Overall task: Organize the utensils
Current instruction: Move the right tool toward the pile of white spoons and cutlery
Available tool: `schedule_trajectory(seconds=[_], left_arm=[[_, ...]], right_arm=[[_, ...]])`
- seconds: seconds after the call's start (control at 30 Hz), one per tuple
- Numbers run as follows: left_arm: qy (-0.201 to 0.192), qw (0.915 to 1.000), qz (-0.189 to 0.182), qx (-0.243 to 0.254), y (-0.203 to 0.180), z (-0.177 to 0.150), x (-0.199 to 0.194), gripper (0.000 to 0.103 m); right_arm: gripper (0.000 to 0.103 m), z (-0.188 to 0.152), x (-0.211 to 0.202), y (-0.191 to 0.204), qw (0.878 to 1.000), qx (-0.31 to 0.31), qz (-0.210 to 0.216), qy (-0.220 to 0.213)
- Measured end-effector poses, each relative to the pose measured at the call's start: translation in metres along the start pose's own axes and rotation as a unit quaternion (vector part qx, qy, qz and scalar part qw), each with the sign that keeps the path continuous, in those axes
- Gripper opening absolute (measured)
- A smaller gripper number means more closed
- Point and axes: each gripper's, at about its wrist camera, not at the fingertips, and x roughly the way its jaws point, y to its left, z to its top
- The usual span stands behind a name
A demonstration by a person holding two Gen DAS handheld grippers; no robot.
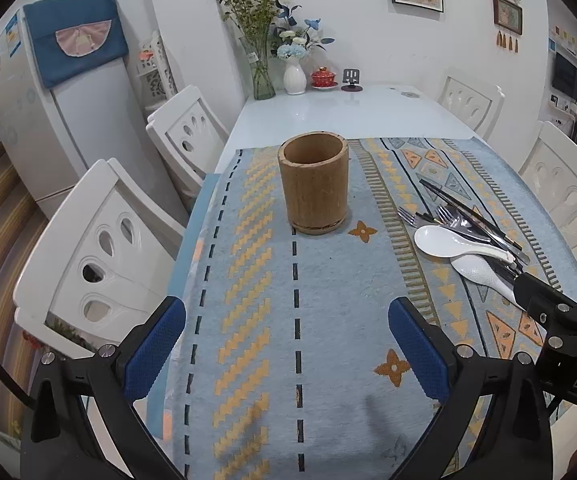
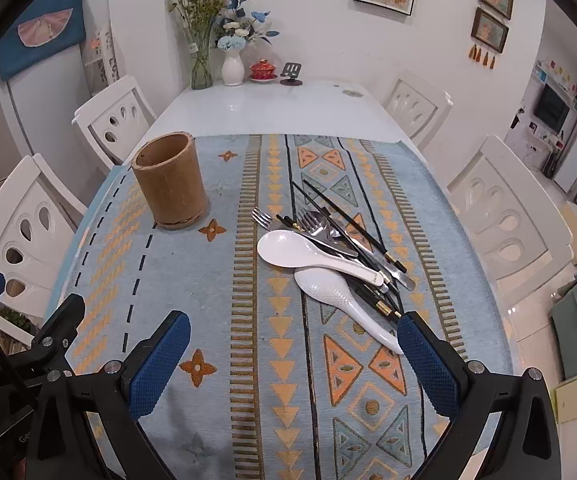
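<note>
A brown bamboo holder (image 1: 313,182) stands upright and empty on the patterned cloth; it shows in the right wrist view (image 2: 170,180) at the left. A pile of utensils lies to its right: a smooth white spoon (image 2: 308,254), a textured white spoon (image 2: 340,300), forks (image 2: 312,222) and black chopsticks (image 2: 348,224). The pile shows in the left wrist view (image 1: 464,236) too. My left gripper (image 1: 286,350) is open and empty, well short of the holder. My right gripper (image 2: 294,364) is open and empty, just short of the textured spoon's handle.
White chairs (image 1: 108,256) (image 2: 508,216) flank the table on both sides. Vases with flowers (image 2: 232,56), a red lidded cup (image 2: 263,70) and a small stand (image 2: 290,74) sit at the table's far end. A fridge (image 1: 48,120) stands at left.
</note>
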Motion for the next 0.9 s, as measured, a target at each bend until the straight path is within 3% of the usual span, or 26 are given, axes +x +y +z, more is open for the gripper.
schedule_trajectory(seconds=[0.9], left_arm=[[0.028,0.9967,0.064,-0.042,0.039,-0.013,0.013,0.101]], right_arm=[[0.103,-0.003,0.017,0.046,0.997,-0.037,0.062,0.012]])
